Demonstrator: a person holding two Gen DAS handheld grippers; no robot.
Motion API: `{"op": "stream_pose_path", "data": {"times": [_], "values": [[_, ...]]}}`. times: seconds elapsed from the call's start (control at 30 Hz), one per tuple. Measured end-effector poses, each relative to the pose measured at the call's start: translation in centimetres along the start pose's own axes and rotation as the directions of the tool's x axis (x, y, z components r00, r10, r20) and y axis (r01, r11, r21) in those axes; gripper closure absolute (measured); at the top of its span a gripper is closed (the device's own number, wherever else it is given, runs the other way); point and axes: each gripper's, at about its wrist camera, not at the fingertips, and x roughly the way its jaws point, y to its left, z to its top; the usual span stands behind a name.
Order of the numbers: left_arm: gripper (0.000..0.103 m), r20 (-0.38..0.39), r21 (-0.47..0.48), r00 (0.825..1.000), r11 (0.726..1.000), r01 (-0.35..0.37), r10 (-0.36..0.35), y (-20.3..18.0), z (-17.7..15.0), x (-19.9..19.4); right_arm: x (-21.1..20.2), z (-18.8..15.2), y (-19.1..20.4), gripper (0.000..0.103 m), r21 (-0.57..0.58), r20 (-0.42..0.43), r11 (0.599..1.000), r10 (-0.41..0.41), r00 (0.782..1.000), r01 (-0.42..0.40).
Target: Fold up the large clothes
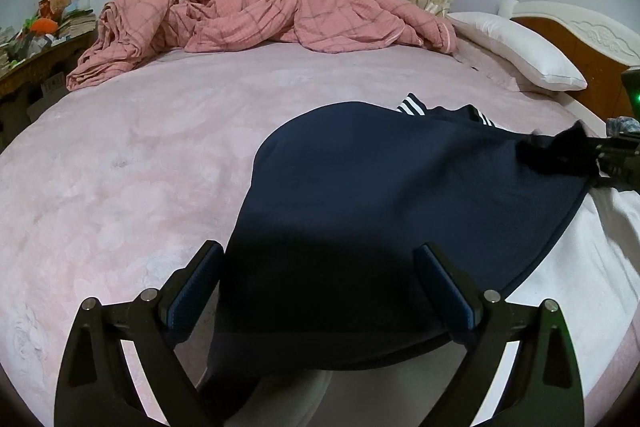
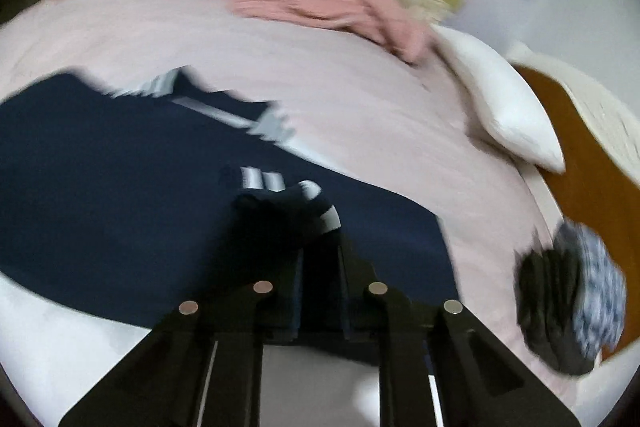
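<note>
A navy garment with white stripes (image 1: pixel 380 187) lies spread on the pink bed (image 1: pixel 140 167); it also shows in the right wrist view (image 2: pixel 120 195). My left gripper (image 1: pixel 320 291) is open just above the garment's near edge, fingers on either side of the cloth and empty. My right gripper (image 2: pixel 316 247) is shut on a bunched striped part of the navy garment (image 2: pixel 288 199) and lifts it. From the left wrist view the right gripper (image 1: pixel 580 155) appears at the far right holding the cloth's corner. The right wrist view is motion-blurred.
A crumpled pink plaid quilt (image 1: pixel 260 15) lies at the back of the bed. A white pillow (image 1: pixel 520 47) rests by the wooden headboard (image 1: pixel 580 39). White cloth (image 1: pixel 580 259) lies under the garment at right. A dark and patterned bundle (image 2: pixel 568 303) sits at the bed's right edge.
</note>
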Motion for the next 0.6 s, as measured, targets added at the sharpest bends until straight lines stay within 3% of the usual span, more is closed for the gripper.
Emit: {"op": "stream_pose_path", "data": {"times": [0.2, 0.27, 0.33, 0.4, 0.53, 0.6], "values": [[0.006, 0.012, 0.005, 1.0, 1.0, 0.004, -0.004, -0.1, 0.0, -0.2, 2.4, -2.2, -6.9, 0.087, 0.173, -0.056, 0.982, 0.085, 0.995, -0.074], [0.006, 0.015, 0.003, 1.0, 1.0, 0.004, -0.004, 0.0, 0.0, -0.3, 3.2, -2.9, -8.2, 0.081, 0.232, -0.066, 0.965, 0.138, 0.988, -0.119], [0.006, 0.015, 0.003, 1.0, 1.0, 0.002, -0.003, -0.1, 0.0, -0.3, 3.2, -3.3, -9.0, 0.076, 0.25, -0.057, 0.965, 0.093, 0.994, -0.076], [0.006, 0.015, 0.011, 1.0, 1.0, 0.009, -0.01, -0.2, 0.0, -0.3, 3.2, -3.4, -9.8, 0.075, 0.236, -0.055, 0.971, -0.021, 0.998, 0.033], [0.006, -0.012, 0.028, 1.0, 1.0, -0.015, 0.016, -0.7, -0.2, -0.4, 2.3, -4.2, -12.0, 0.075, 0.275, -0.061, 0.961, -0.012, 0.998, 0.028], [0.006, 0.016, 0.036, 1.0, 0.999, -0.01, 0.01, -1.2, -0.3, -1.3, 0.5, -4.9, -12.5, 0.074, 0.3, -0.032, 0.954, 0.006, 0.999, 0.004]]}}
